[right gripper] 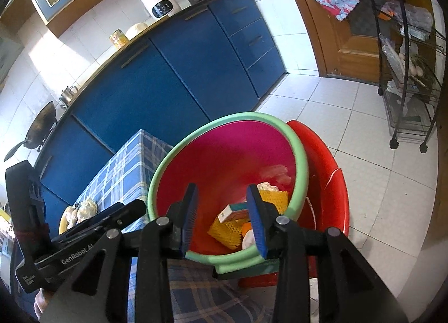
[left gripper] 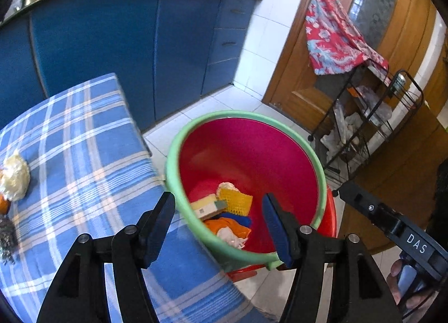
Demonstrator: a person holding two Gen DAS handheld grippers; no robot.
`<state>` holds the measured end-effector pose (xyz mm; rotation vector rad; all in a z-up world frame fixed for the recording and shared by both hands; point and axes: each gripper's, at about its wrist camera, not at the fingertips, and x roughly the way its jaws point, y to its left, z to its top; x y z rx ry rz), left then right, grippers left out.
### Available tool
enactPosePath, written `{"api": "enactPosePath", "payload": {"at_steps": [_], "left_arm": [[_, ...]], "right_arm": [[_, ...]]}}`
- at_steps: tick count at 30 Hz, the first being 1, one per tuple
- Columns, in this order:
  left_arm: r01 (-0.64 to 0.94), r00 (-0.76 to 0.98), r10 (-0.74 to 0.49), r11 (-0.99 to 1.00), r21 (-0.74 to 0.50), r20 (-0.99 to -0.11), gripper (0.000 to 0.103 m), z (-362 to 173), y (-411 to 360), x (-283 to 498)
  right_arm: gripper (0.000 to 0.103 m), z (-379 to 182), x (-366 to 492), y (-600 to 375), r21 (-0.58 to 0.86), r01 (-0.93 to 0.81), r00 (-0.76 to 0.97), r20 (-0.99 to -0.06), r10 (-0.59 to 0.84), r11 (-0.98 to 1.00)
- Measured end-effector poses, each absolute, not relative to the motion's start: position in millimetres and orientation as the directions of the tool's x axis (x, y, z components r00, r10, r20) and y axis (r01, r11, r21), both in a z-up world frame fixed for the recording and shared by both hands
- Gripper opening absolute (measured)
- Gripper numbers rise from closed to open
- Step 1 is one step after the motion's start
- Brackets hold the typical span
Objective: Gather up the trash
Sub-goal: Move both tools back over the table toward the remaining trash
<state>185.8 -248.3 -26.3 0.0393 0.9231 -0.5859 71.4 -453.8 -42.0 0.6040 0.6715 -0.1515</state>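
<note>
Both the left gripper and right gripper hang spread and empty over the red bin, which already holds several scraps, while crumpled trash beside the bin waits on the checked surface.

Glossy plastic bin with smooth green rim; woven checked cloth on table; matt wire-metal rack.

Wok handle cut off at frame edge; rack contents too blurry to ID.
</note>
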Motion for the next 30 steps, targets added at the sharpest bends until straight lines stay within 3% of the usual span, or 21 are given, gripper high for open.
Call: {"api": "enactPosePath", "payload": {"at_steps": [14,30], "left_arm": [[0.377,0.536,-0.416,0.897,-0.233,-0.734,0.066,-7,-182,168],[0.147,0.644,-0.272,0.961,-0.234,-0.715,0.066,5,-65,144]], "right_arm": [[0.039,-21,75,-416,0.474,0.238,0.793,-0.599,0.112,0.848],[0.039,3,80,-336,0.428,0.095,0.767,-0.607,0.208,0.899]]}}
